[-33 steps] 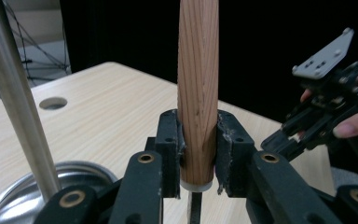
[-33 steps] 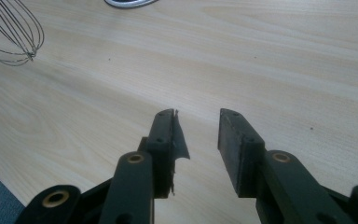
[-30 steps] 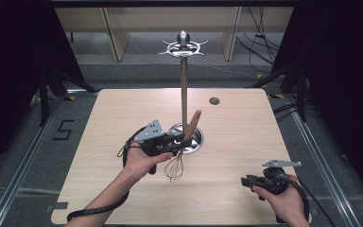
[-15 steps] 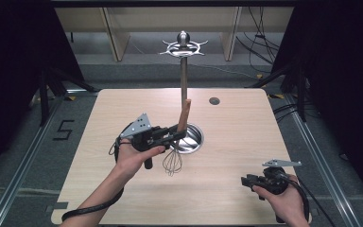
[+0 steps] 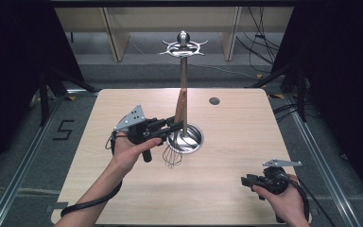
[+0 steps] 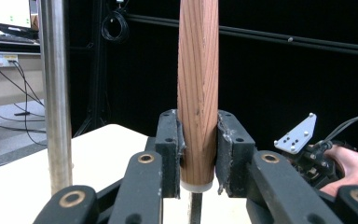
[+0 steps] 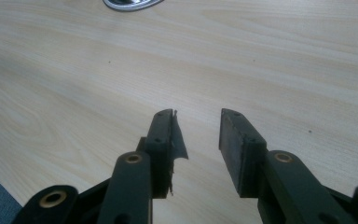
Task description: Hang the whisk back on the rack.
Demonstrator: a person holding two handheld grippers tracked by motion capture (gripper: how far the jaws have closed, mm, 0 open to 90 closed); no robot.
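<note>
A whisk with a wooden handle (image 5: pixel 180 106) and a wire head (image 5: pixel 172 153) hangs upright, head down, just above the table. My left gripper (image 5: pixel 177 126) is shut on the lower end of that handle (image 6: pixel 196 93), a pad on each side. The whisk is right beside the steel pole (image 5: pixel 184 80) of a utensil stand, in front of its round base (image 5: pixel 194 138); the pole (image 6: pixel 56 93) rises at the left of the left gripper view. My right gripper (image 5: pixel 244 180) rests low at the table's front right, open, with bare wood between its pads (image 7: pixel 196 126).
The stand's top carries a ring of hooks (image 5: pixel 183 46) under a ball knob. A small dark grommet (image 5: pixel 214 100) sits at the table's back right. The light wood table (image 5: pixel 99 179) has dark floor and cables around it. The right hand and gripper (image 6: pixel 307 149) appear far off.
My left gripper has drawn slightly left and up with the whisk, whose handle went from tilted to nearly upright beside the pole. The right gripper has stayed still.
</note>
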